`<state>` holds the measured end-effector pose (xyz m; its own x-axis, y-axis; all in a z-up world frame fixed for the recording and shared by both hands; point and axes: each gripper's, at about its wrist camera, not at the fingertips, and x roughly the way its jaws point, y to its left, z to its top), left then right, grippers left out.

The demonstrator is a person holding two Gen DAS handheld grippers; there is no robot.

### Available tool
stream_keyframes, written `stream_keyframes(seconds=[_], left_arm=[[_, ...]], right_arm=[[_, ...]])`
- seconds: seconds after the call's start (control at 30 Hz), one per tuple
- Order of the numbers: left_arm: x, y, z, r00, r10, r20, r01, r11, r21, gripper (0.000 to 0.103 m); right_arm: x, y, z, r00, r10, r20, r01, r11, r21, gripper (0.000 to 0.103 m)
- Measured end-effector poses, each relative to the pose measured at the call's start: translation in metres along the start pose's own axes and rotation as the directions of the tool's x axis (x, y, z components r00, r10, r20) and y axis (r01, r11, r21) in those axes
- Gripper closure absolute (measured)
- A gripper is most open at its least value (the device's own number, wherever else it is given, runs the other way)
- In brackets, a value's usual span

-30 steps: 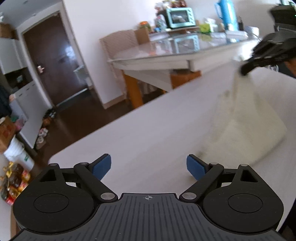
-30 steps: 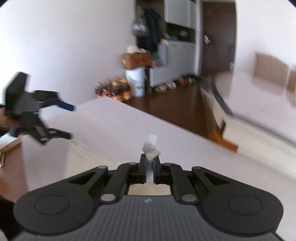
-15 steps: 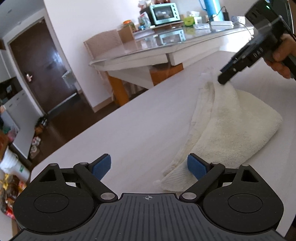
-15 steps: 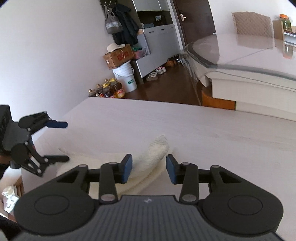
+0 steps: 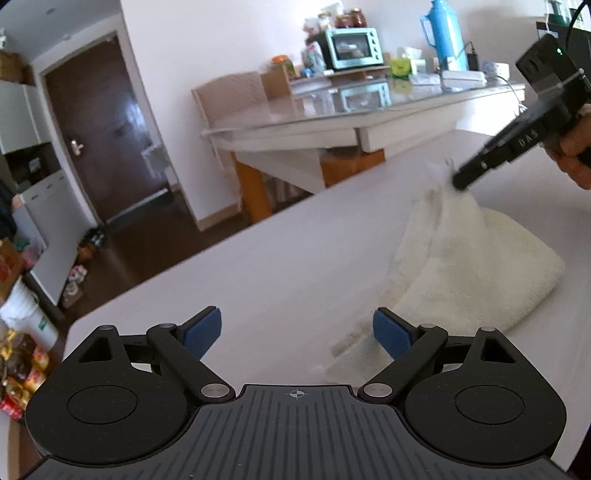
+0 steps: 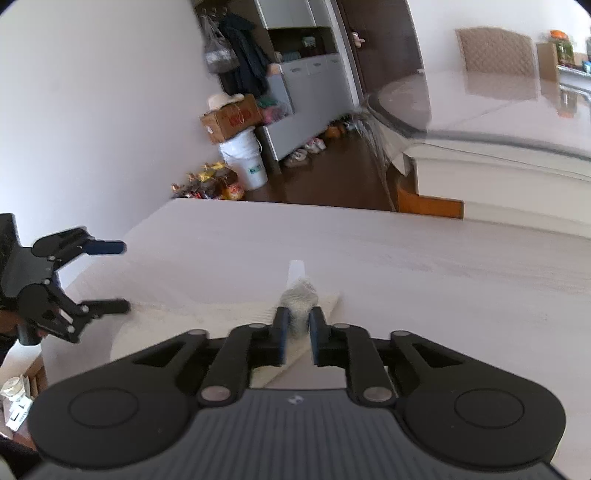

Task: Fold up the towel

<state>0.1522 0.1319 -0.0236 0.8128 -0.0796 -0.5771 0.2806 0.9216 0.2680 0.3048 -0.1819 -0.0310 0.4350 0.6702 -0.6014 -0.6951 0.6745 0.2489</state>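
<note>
A white towel point(image 5: 461, 269) lies loosely folded on the pale table point(image 5: 258, 280), right of centre in the left wrist view. My right gripper point(image 6: 296, 325) is shut on the towel's far corner point(image 6: 299, 299) and lifts it off the table; it also shows in the left wrist view point(image 5: 461, 181). My left gripper point(image 5: 297, 330) is open and empty, low over the table, its right finger next to the towel's near end. In the right wrist view it point(image 6: 110, 275) hovers at the left, over the towel's edge point(image 6: 192, 321).
A glass-topped dining table point(image 5: 369, 110) with a teal oven point(image 5: 349, 48), a blue thermos point(image 5: 443, 35) and a chair point(image 5: 232, 96) stands behind. Table edges drop to dark floor point(image 6: 332, 177). A bucket and box point(image 6: 240, 147) are by the wall.
My right gripper opened half a second ago and has now closed again on the towel's corner, pulling it up. My left gripper stays open near the towel's near end.
</note>
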Motion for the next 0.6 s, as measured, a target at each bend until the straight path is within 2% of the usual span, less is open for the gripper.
stream_keyframes(seconds=[0.2,0.33,0.37,0.4,0.6], left_arm=[[0.005,-0.005,-0.002,0.999,0.038,-0.015,-0.037,0.997,0.060,0.009],[0.004,-0.004,-0.003,0.999,0.037,-0.018,-0.036,0.999,0.030,0.009],[0.003,-0.003,-0.003,0.999,0.037,-0.016,-0.036,0.999,0.028,0.010],[0.003,-0.002,-0.004,0.999,0.038,-0.015,-0.038,0.999,0.026,0.010],[0.002,0.001,-0.008,0.998,0.053,-0.021,-0.053,0.999,0.008,0.009]], right_arm=[[-0.006,0.007,0.004,0.998,-0.043,0.048,0.045,0.998,-0.048,0.077],[-0.011,0.013,0.009,0.995,-0.061,0.082,0.068,0.994,-0.084,0.065],[-0.008,0.016,0.011,0.997,-0.040,0.064,0.046,0.993,-0.105,0.060],[-0.005,0.019,0.012,0.998,-0.029,0.047,0.035,0.992,-0.125,0.059],[0.016,0.025,0.010,0.996,-0.087,-0.014,0.083,0.983,-0.166,0.060]])
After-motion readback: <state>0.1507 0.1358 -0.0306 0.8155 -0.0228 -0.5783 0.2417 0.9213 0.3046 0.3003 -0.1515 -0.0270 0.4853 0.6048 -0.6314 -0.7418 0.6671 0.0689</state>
